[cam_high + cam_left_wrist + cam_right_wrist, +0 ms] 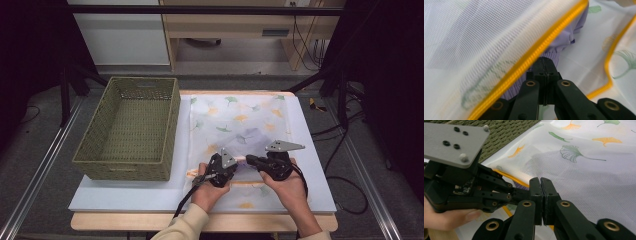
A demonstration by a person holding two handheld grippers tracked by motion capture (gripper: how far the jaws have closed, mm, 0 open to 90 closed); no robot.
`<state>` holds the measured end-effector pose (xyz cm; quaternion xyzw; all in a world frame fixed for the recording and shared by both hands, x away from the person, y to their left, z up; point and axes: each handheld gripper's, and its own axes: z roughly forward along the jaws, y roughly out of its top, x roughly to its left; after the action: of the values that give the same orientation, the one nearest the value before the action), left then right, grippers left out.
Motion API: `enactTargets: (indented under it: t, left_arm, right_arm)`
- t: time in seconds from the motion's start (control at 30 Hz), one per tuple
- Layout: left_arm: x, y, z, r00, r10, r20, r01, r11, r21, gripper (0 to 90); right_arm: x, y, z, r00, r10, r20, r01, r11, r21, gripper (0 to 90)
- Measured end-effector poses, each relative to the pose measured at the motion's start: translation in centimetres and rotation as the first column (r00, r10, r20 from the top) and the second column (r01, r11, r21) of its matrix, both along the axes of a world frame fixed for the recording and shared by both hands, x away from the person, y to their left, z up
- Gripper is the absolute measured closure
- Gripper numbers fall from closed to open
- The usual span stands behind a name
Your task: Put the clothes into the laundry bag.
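One woven green basket [127, 129] sits at the left of the high view. One white mesh laundry bag [240, 125] with a yellow hem and ginkgo-leaf print lies at centre, with one lilac garment [564, 40] seen inside it. Two hand-held grippers show at lower centre: the left gripper [235, 161] and the right gripper [248, 159]. One white board [125, 192] lies beneath everything.
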<state>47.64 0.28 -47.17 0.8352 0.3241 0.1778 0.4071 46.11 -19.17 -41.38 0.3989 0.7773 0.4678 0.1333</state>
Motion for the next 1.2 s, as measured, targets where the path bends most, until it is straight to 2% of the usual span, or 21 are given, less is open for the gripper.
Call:
enactTargets:
  t: [0.27, 0.57, 1.2]
  left_arm:
    - [1.1, -0.4, -0.2, 0.9993, 0.033, 0.016, -0.033, 0.9994, -0.011, 90.0]
    - [2.3, -0.8, -0.4, 0.9970, 0.074, 0.022, -0.074, 0.9970, -0.022, 90.0]
    - [3.7, -1.7, -0.7, 0.9907, 0.128, 0.047, -0.127, 0.9914, -0.032, 90.0]
  right_arm:
    - [0.2, 0.2, -0.2, 1.0000, -0.006, -0.001, 0.006, 1.0000, -0.007, 89.1]
    - [0.6, 1.0, -0.8, 0.9999, -0.014, 0.003, 0.014, 0.9987, -0.048, 89.1]
    - [0.8, 0.6, -0.9, 0.9997, -0.023, -0.003, 0.023, 0.9991, -0.036, 89.1]
